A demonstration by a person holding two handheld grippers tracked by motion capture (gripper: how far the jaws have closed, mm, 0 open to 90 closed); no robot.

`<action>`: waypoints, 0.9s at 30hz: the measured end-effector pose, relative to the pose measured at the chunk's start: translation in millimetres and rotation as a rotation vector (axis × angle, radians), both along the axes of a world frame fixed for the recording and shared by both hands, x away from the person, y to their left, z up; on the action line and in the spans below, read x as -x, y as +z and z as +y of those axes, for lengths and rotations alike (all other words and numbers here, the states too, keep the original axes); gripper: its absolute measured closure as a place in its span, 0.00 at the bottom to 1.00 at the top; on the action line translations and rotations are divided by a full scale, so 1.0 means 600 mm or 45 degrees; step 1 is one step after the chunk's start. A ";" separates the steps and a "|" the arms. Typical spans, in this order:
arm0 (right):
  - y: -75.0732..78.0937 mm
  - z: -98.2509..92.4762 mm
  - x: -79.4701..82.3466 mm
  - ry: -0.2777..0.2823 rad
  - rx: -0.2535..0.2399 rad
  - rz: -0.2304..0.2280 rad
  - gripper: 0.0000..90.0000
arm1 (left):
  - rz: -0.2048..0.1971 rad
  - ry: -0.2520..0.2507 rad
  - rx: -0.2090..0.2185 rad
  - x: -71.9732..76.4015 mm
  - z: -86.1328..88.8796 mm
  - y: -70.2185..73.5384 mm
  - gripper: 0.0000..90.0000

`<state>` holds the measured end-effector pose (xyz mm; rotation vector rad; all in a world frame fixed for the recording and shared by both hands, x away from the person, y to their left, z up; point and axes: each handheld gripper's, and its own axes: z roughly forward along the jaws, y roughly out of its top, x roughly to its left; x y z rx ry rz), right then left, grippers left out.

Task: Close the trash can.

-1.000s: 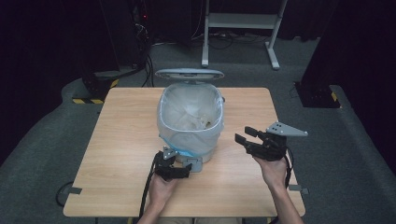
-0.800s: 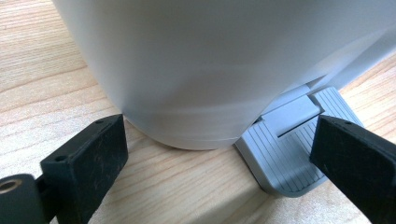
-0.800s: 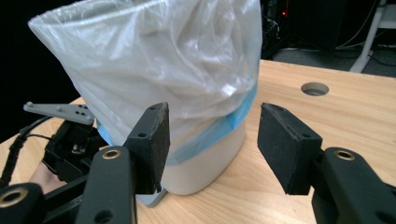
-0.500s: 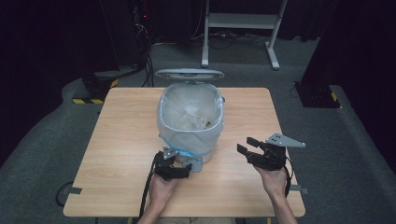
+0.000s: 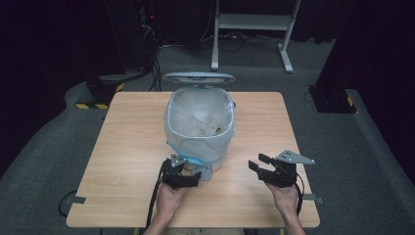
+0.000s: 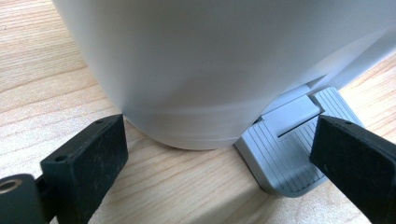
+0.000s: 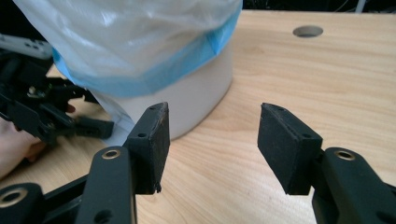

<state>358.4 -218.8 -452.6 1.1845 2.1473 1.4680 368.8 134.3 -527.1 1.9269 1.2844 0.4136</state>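
1. A white bin (image 5: 199,128) is seen in the middle of the table (image 5: 122,147), with its lid (image 5: 198,77) standing open at the back.
2. A clear bag (image 5: 198,117) with a blue edge is already fitted inside and folded over the rim. A few scraps can be seen at the bottom.
3. The grey pedal (image 6: 285,149) at the front of the bin is pressed by one jaw of the left gripper (image 5: 182,177). Its jaws are spread apart, and nothing is held between them.
4. The right gripper (image 5: 269,169) is kept low over the table, to the right of the bin and apart from it. Its jaws are wide apart with nothing between them.
5. It is judged that the lid-opening step is done. The bag has not been gripped yet, so whatever is to be done with the bag or the bin is still left.
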 end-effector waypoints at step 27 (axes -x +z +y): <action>-0.079 0.006 -0.013 -0.063 0.160 0.103 0.48 | -0.002 0.001 0.002 0.000 0.001 0.000 0.05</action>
